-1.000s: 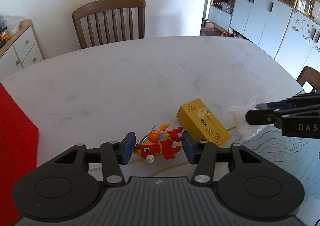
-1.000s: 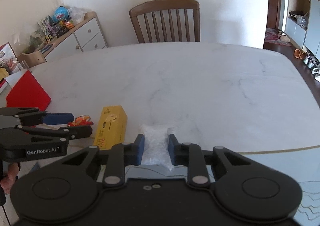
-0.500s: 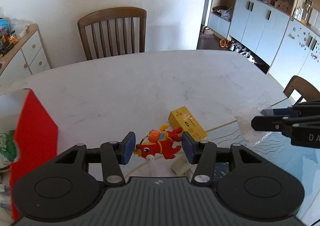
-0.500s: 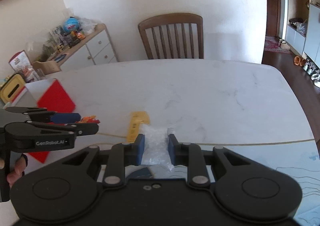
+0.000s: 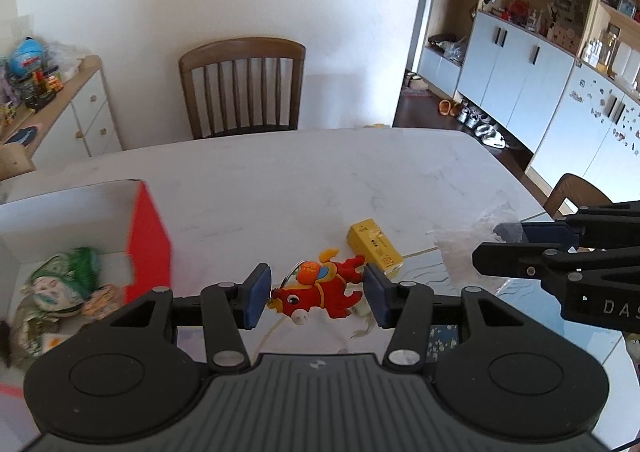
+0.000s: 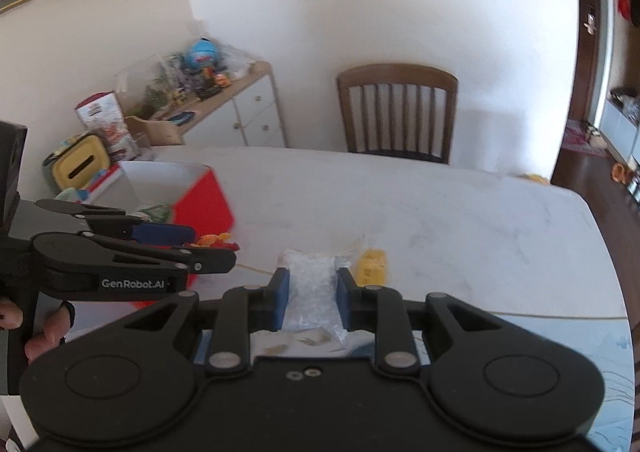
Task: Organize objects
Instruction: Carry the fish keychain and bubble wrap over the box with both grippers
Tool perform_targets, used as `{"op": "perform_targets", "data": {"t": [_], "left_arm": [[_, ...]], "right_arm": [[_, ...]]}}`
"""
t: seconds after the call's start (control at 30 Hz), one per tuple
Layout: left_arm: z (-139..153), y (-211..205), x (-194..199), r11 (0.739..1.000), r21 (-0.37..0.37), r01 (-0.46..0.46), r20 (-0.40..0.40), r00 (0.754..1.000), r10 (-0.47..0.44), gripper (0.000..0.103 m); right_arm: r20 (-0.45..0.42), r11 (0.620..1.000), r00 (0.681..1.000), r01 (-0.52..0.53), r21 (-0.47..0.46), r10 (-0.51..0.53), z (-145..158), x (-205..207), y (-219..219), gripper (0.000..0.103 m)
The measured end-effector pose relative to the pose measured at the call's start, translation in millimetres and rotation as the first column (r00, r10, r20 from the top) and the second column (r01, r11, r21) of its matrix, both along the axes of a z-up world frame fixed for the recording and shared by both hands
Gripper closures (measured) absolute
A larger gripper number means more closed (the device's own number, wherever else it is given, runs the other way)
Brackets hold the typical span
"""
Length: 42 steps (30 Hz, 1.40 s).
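My left gripper point(image 5: 316, 298) is shut on a red and orange dragon toy point(image 5: 320, 290) and holds it above the white table point(image 5: 300, 172). My right gripper point(image 6: 311, 292) is shut on a clear plastic bag point(image 6: 310, 292), also lifted; the bag shows at the right of the left wrist view point(image 5: 468, 244). A small yellow box point(image 5: 374, 242) lies on the table beyond the toy, also in the right wrist view point(image 6: 372, 266). A red box point(image 5: 148, 236) with a white inside stands at the left and holds soft toys point(image 5: 64, 292).
A wooden chair point(image 5: 240, 88) stands at the table's far side. A white sideboard point(image 5: 72, 108) with clutter is at the back left. Blue-grey cabinets point(image 5: 540, 84) line the right wall. A patterned mat point(image 5: 520, 332) covers the near table edge.
Both grippers have risen and pulled back with their loads. The views have widened: the red box's open inside with soft toys has come into view at the left.
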<state>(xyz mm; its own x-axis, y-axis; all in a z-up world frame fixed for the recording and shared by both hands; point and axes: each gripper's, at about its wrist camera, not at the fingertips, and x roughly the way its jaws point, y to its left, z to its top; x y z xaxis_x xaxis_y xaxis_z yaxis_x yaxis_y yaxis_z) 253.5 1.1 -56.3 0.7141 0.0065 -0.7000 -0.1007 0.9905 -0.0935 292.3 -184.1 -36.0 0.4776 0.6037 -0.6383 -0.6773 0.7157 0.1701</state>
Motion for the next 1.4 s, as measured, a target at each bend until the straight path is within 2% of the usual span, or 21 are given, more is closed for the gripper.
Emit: {"op": "perform_targets", "data": {"t": [0.37,0.63,0.9,1.2,1.4], "left_arm": [[30.1,65.7,-56.2,0.998,-0.009,-0.069,0.025,0.997,0.069,0.053],[36.7,120.8,-85.2,0.994,-0.02,-0.108,0.03,0.994,0.108,0.053],[41.4,173.8,-105.7,0.99,0.005,-0.142,0.042,0.989,0.142,0.053],[40.2,228.7,-106.0,0.98,0.072,-0.188,0.04,0.982,0.185,0.053],[19.1,258.3,-86.4,0.971,0.103,-0.217,-0.005,0.976,0.219,0.053]], "right_arm": [[0.056,0.994,0.993,-0.107,0.014,0.106,31.6,-44.4,62.1,0.079],[0.071,0.988,0.985,-0.156,0.007,0.155,37.5,-70.2,115.4,0.079],[0.078,0.986,0.983,-0.166,0.002,0.166,39.0,-81.9,160.0,0.079],[0.073,0.986,0.984,-0.163,-0.017,0.164,31.6,-78.7,206.1,0.079],[0.037,0.986,0.986,-0.161,-0.05,0.163,11.8,-67.7,241.3,0.079]]}}
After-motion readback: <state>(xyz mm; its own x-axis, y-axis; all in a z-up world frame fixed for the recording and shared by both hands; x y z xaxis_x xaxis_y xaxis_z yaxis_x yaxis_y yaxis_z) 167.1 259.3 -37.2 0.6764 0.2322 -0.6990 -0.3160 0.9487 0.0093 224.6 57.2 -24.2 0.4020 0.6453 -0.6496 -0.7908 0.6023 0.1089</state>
